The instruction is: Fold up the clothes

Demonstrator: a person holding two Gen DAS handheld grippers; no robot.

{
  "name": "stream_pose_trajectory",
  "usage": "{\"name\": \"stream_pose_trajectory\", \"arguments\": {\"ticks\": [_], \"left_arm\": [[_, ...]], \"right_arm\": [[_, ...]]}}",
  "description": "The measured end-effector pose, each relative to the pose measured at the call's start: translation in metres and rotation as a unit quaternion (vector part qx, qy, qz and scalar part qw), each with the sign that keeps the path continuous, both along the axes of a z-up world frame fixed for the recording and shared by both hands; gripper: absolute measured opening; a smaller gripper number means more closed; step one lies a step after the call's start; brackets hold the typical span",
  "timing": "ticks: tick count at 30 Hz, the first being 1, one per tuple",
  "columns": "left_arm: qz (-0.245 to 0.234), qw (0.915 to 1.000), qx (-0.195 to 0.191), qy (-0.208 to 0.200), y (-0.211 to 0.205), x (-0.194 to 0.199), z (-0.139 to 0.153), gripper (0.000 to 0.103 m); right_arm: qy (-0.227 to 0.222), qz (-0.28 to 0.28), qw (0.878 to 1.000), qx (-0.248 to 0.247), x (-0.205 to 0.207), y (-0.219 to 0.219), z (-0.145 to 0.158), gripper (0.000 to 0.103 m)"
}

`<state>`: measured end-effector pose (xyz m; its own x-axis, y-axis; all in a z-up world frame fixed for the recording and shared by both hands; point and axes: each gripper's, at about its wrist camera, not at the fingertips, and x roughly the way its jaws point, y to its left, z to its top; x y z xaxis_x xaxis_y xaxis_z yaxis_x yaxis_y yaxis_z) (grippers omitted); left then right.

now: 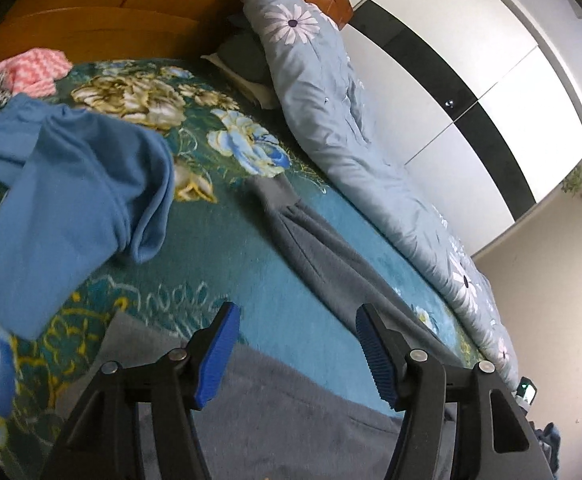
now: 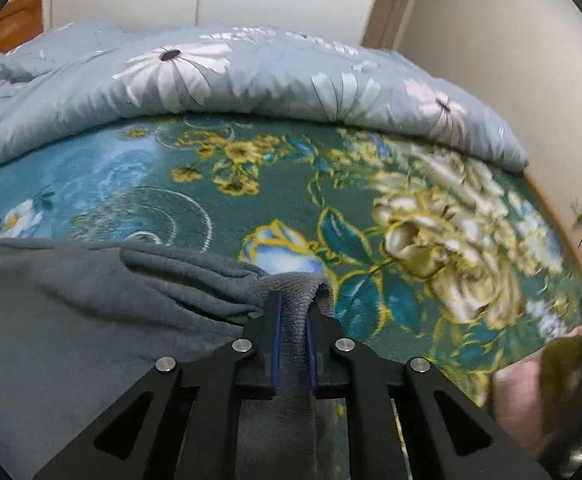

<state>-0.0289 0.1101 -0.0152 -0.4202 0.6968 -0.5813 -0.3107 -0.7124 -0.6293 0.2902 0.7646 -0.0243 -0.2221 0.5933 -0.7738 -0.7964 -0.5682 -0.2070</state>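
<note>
Ahead of the wide, empty left gripper (image 1: pixel 295 320), the grey garment (image 1: pixel 323 256) runs lengthwise away across the floral blanket (image 1: pixel 219 240), its near part beneath the jaws; the right gripper (image 2: pixel 293 304), nearer, pinches its bunched end, cloth trailing leftward

My grey pants (image 1: pixel 315 248) lie spread out on the flowery green bed. One long leg runs away from me, flat and a bit wrinkled. The soft ribbed end of the grey pants (image 2: pixel 291 312) is bunched up and pinched tight. My blue top (image 1: pixel 71 184) lies crumpled nearby, with one sleeve folded over. A pink zigzag cloth (image 1: pixel 31 72) sits far back.
</note>
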Motion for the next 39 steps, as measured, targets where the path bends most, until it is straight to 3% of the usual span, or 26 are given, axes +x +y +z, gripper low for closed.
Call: {"name": "stream_pose_trajectory", "arguments": {"ticks": [2, 6, 9, 11, 15, 17, 22, 27, 28, 30, 32, 39], "left_arm": [[0.005, 1.0000, -0.002, -0.002, -0.002, 0.009, -0.002, 0.066], [0.010, 0.9999, -0.007, -0.001, -0.013, 0.028, -0.006, 0.069], [0.019, 0.9998, -0.002, -0.001, -0.028, 0.043, -0.010, 0.075], [0.027, 0.9996, 0.004, -0.001, -0.038, 0.053, -0.013, 0.081], [0.030, 0.9983, 0.048, -0.017, -0.057, 0.067, -0.019, 0.103], [0.027, 0.9961, 0.079, -0.029, -0.063, 0.071, -0.020, 0.103], [0.029, 0.9898, 0.137, -0.027, -0.073, 0.084, -0.013, 0.103], [0.026, 0.9904, 0.132, 0.032, -0.075, 0.102, 0.005, 0.103], [0.016, 0.9911, 0.128, 0.035, -0.074, 0.104, 0.006, 0.103], [-0.013, 0.9930, 0.117, 0.016, -0.068, 0.105, 0.001, 0.103], [-0.012, 0.9951, 0.097, -0.015, -0.066, 0.104, -0.009, 0.103], [0.045, 0.9946, 0.059, -0.073, -0.084, 0.096, -0.040, 0.103]], "right_arm": [[0.009, 0.017, 0.999, 0.026, 0.006, -0.021, 0.018, 0.043], [0.068, 0.074, 0.994, 0.047, 0.034, -0.082, 0.052, 0.049], [0.137, 0.110, 0.984, 0.035, 0.077, -0.135, 0.064, 0.064], [0.179, 0.112, 0.977, 0.008, 0.106, -0.164, 0.061, 0.077], [0.236, 0.096, 0.966, -0.050, 0.161, -0.203, 0.042, 0.089], [0.251, 0.073, 0.963, -0.068, 0.183, -0.216, 0.030, 0.101], [0.311, 0.028, 0.945, -0.100, 0.220, -0.228, 0.015, 0.103], [0.420, 0.028, 0.896, -0.140, 0.234, -0.226, 0.010, 0.103], [0.428, 0.028, 0.891, -0.145, 0.234, -0.225, 0.008, 0.103], [0.426, 0.026, 0.890, -0.158, 0.231, -0.223, 0.003, 0.103], [0.409, 0.013, 0.895, -0.176, 0.225, -0.218, -0.006, 0.103], [0.406, -0.025, 0.880, -0.247, 0.221, -0.205, -0.042, 0.103]]}}
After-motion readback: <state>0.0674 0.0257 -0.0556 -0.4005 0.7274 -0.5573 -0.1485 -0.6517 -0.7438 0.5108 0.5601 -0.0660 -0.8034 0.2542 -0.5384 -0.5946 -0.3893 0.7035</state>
